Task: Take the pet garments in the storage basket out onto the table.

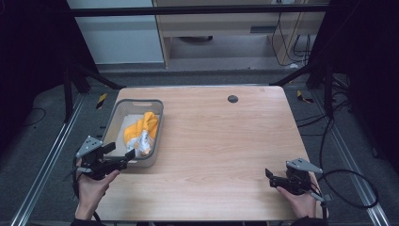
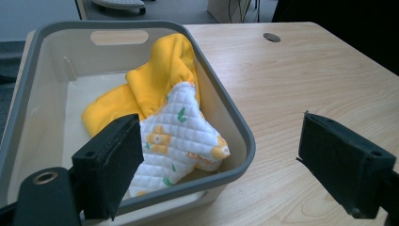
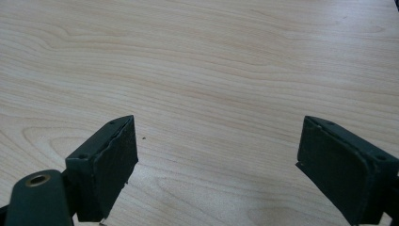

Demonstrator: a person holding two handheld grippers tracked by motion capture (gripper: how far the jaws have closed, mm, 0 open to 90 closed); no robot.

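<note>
A grey plastic bin (image 1: 139, 101) stands at the table's left side. In it lies a yellow cloth (image 1: 147, 121) with a white quilted, flower-printed side (image 2: 183, 136). My left gripper (image 1: 121, 151) is open at the bin's near right corner. In the left gripper view the left gripper (image 2: 221, 155) has one jaw over the bin's near rim (image 2: 237, 123) beside the cloth and the other over the bare table outside. Nothing is held between them. My right gripper (image 1: 270, 179) is open low over bare wood near the front right, and the right gripper (image 3: 216, 165) holds nothing.
The light wooden table (image 1: 226, 141) has a small dark round cable hole (image 1: 232, 99) at the back centre. Black cables lie on the floor to the right of the table. A metal frame rail runs along the left side.
</note>
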